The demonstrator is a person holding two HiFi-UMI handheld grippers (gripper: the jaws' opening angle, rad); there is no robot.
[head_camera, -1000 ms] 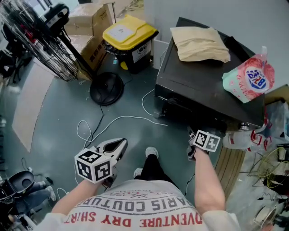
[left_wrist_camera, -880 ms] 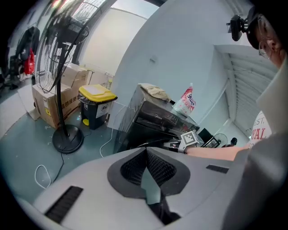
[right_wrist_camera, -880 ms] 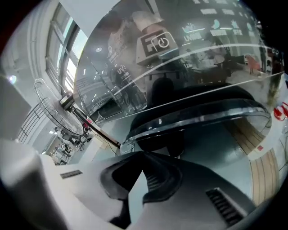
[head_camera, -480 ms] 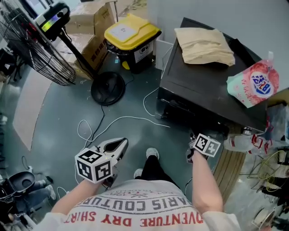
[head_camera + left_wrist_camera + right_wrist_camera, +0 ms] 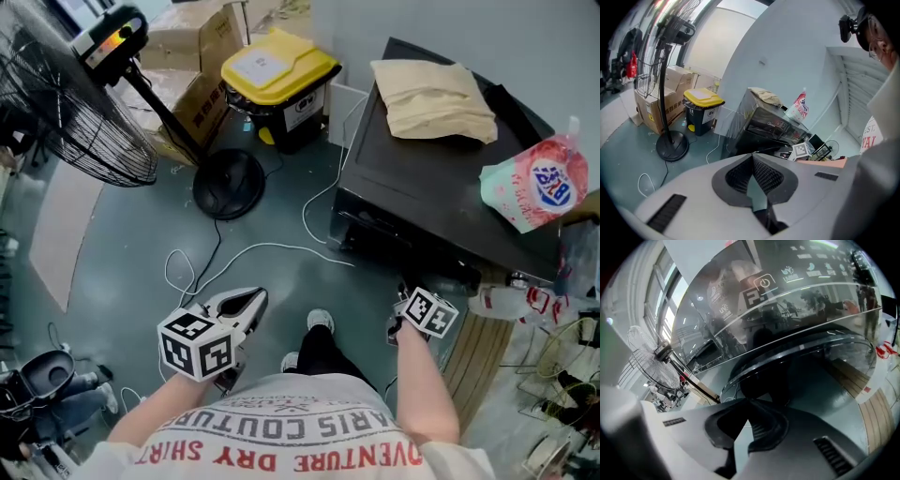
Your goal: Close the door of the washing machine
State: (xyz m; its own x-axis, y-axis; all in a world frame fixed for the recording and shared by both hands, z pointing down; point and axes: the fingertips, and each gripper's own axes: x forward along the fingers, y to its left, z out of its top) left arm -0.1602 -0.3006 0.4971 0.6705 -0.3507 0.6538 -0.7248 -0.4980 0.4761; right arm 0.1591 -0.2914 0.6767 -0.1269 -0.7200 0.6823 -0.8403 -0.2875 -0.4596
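**A:** What is the right gripper [image 5: 749, 403] doing?

**B:** Its jaws are pressed together with nothing between them, and the tips point at the round door [image 5: 806, 352] just ahead. The left gripper [image 5: 251, 298] hangs over the floor at near left, also closed and empty.

**A:** How will that door handle?

**B:** I'd judge it stiff, hinged and light to swing. The glossy face looks slippery, so push on the rim, firmly enough to latch.

**A:** And the machine?

**B:** The washing machine [image 5: 412, 178] stands at far right. It is black, with a mirror-shiny front and white icons. A tan cloth [image 5: 433, 98] and a pink pouch [image 5: 534, 183] lie on top. I cannot tell whether the door is latched.
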